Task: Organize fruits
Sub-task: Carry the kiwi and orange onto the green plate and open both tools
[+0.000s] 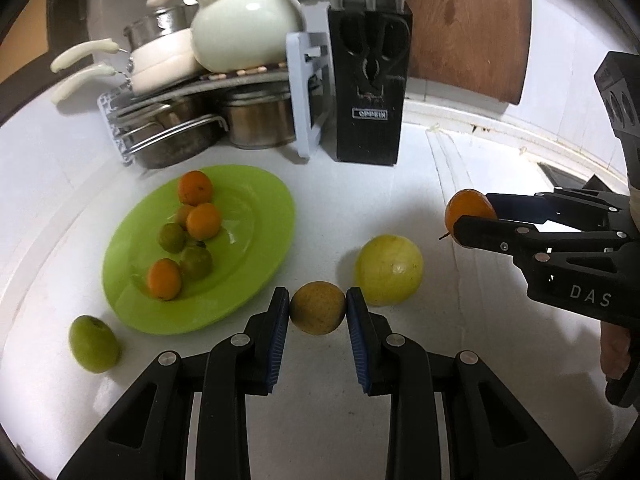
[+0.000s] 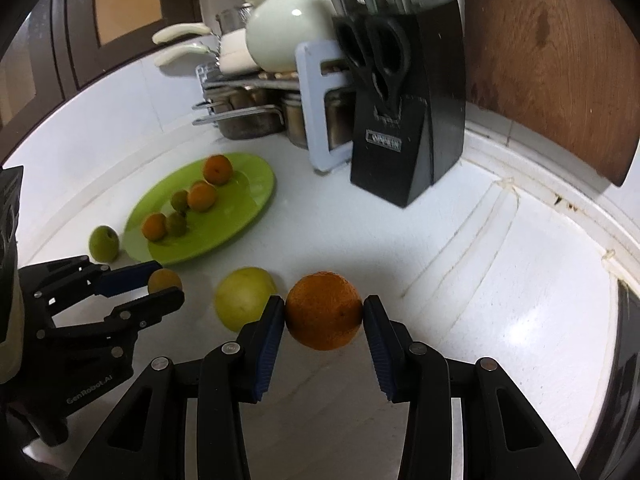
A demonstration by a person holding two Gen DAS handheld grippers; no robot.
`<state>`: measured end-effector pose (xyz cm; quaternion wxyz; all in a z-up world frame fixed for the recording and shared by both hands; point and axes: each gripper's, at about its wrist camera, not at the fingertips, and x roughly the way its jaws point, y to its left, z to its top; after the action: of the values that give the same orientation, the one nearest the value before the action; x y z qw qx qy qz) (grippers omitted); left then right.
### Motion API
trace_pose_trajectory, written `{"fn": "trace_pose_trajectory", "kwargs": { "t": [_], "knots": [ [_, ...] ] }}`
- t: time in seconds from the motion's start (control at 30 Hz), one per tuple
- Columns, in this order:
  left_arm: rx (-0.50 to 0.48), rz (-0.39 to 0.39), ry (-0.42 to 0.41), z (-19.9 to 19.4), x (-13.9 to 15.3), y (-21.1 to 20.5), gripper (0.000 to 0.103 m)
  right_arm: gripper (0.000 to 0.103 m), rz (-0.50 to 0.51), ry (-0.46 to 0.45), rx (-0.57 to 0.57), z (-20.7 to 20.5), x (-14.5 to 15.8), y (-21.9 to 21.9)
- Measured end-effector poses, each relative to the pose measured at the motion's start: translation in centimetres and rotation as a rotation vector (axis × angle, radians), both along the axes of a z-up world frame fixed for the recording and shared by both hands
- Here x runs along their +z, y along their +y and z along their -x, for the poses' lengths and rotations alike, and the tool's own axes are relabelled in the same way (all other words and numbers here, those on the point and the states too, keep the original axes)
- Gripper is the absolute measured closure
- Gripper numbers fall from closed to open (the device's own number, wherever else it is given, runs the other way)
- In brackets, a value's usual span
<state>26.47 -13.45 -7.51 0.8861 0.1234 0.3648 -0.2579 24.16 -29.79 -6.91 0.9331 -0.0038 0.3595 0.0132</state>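
My left gripper point(image 1: 318, 307) is shut on a small brownish-yellow fruit point(image 1: 317, 307), just right of the green plate point(image 1: 248, 256); it also shows in the right wrist view point(image 2: 165, 282). My right gripper point(image 2: 324, 312) is shut on an orange point(image 2: 324, 310), held above the white counter; it shows at the right in the left wrist view point(image 1: 469, 211). The plate holds several small orange and green fruits point(image 1: 204, 221). A large yellow fruit point(image 1: 389, 269) lies on the counter between the grippers. A green fruit point(image 1: 94, 343) lies left of the plate.
A black knife block point(image 1: 369, 92) with scissors stands behind the plate. A rack point(image 1: 304, 92) with metal pots and a white teapot point(image 1: 244, 28) stands at the back left. A wooden board point(image 1: 468, 28) leans at the back right.
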Motion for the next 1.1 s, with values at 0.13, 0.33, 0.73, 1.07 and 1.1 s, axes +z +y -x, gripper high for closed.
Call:
{"fn": "trace_pose_trajectory", "kwargs": {
  "t": [0.13, 0.33, 0.73, 1.07, 1.1],
  "knots": [
    [0.036, 0.017, 0.013, 0.4, 0.7, 1.2, 0.073, 0.061, -0.019, -0.027, 0.025, 0.3, 1.0, 0.9],
    [0.084, 0.041, -0.009, 0.7, 2.3, 2.9, 0.073, 0.061, -0.011, -0.066, 0.075, 0.4, 2.5, 3.0],
    [0.115, 0.064, -0.075, 0.0, 5.3, 5.7, 0.073, 0.061, -0.048, -0.113, 0.146, -1.3, 5.2, 6.7],
    [0.135, 0.058, -0.102, -3.3, 6.9, 8.1, 0.073, 0.061, -0.083, -0.091, 0.165, -5.1, 6.0, 9.5],
    [0.138, 0.052, -0.108, -3.6, 7.0, 8.3, 0.073, 0.061, -0.082, -0.087, 0.161, -5.6, 6.1, 9.7]
  ]
}}
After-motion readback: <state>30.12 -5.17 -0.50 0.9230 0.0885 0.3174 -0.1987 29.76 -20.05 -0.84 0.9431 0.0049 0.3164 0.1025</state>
